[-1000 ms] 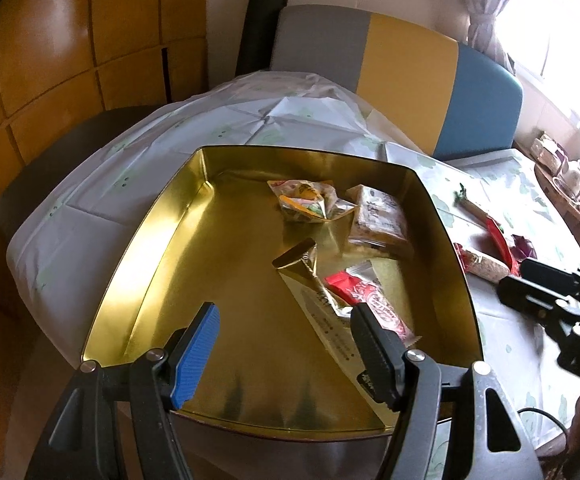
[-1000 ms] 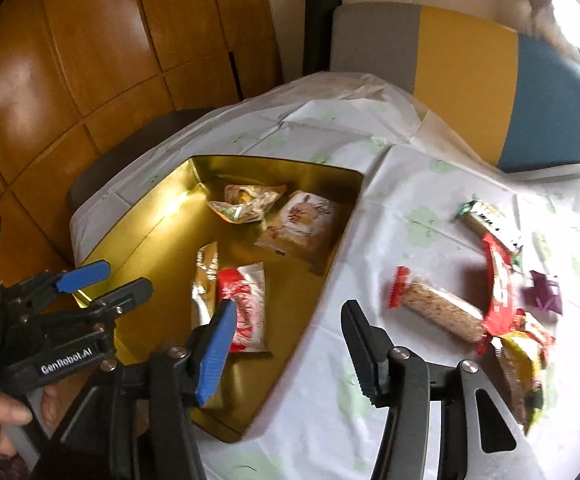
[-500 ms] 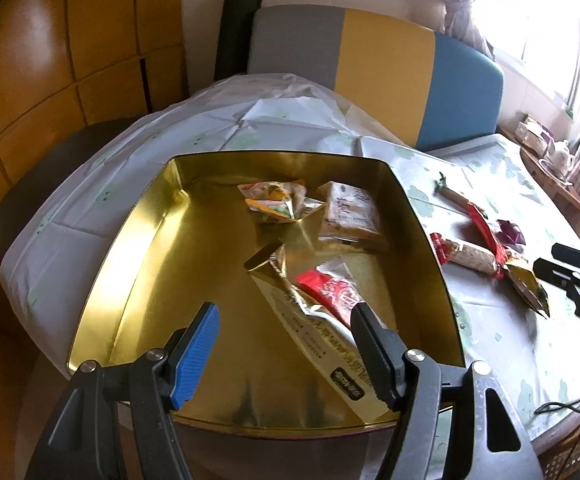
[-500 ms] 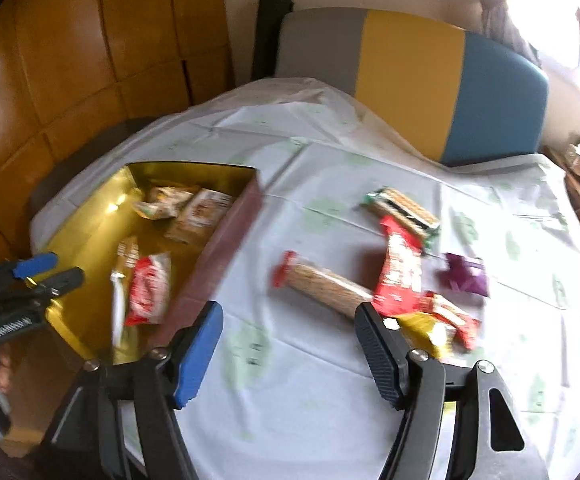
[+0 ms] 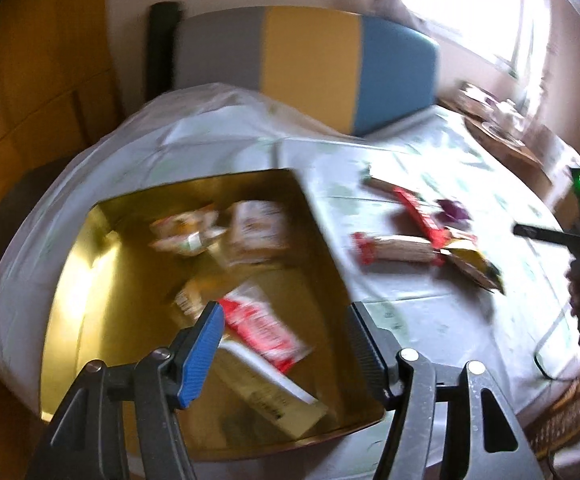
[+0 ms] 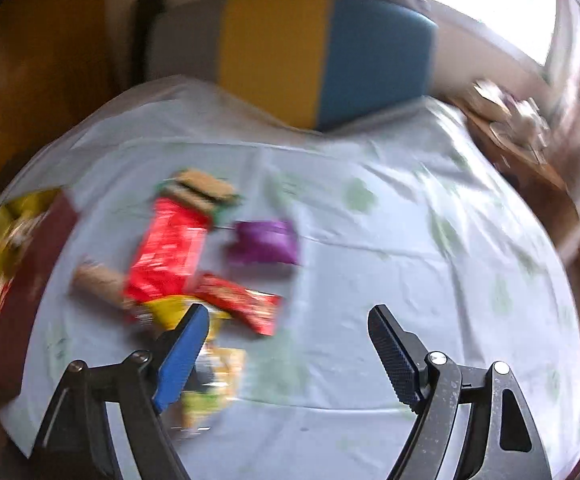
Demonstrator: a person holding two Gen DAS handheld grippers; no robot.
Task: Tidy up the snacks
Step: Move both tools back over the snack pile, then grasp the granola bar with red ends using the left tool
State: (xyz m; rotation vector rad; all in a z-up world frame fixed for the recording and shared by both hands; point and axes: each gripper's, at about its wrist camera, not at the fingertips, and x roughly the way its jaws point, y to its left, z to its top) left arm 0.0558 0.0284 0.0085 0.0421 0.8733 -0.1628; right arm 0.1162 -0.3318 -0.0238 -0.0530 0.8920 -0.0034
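Note:
A gold tin tray [image 5: 90, 280] holds several snack packets, among them a red-and-white pack [image 5: 264, 326] and a long gold pack [image 5: 274, 392]. My left gripper [image 5: 284, 322] is open and empty above the tray's near right corner. On the tablecloth lie loose snacks: a large red pack [image 6: 166, 248], a purple pack [image 6: 264, 242], a green-edged cracker pack [image 6: 200, 190], a smaller red pack [image 6: 242, 302], a yellow pack [image 6: 166, 314] and a cereal bar [image 6: 96, 280]. My right gripper [image 6: 288, 330] is open and empty, just right of and nearer than this pile. Both views are blurred.
The tray's dark red outer wall [image 6: 30, 280] shows at the left of the right wrist view. A grey, yellow and blue chair back [image 5: 306, 68] stands behind the table. A wooden side table [image 6: 522, 148] with small items stands at the right. The right gripper shows in the left wrist view [image 5: 558, 236].
Both grippers have swung to the right. The right gripper has moved from the tray over to the pile of loose snacks. Both stay open and empty.

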